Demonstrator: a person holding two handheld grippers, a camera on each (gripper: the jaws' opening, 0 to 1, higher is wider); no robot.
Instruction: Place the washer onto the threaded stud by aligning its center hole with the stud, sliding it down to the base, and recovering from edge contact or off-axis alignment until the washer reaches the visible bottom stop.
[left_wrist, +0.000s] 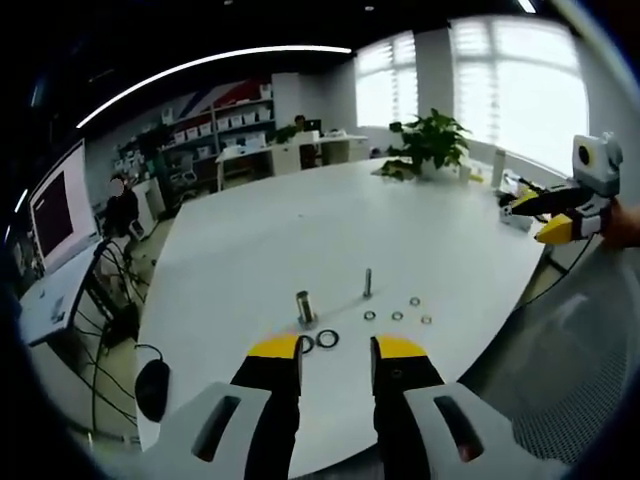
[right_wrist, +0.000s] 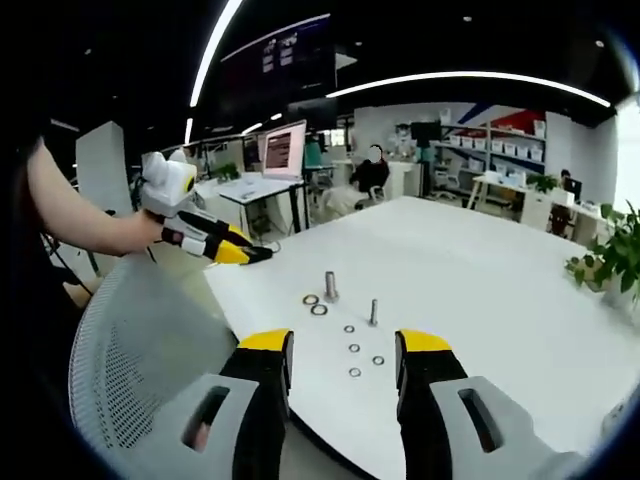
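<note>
Washers (left_wrist: 327, 338) lie loose on table (left_wrist: 260, 240) beside studs (left_wrist: 367, 283).

Open-plan office with a lab or workshop corner. Large white table (left_wrist: 300, 230) in the middle, a mesh-backed office chair (right_wrist: 130, 340) pulled up at its near edge. Far wall lined with shelves (left_wrist: 215, 125) of small labelled storage bins, red and blue graphics above. Desks (right_wrist: 250, 190) with a lit monitor (right_wrist: 285, 148) on the left side, cables (left_wrist: 115, 290) trailing down to the floor. Seated person (right_wrist: 368, 178) at a far workstation. Potted plant (left_wrist: 430, 140) at the far end of the table, by bright windows with blinds (left_wrist: 515, 85). Dark ceiling crossed by long strip lights (right_wrist: 470, 78).
</note>
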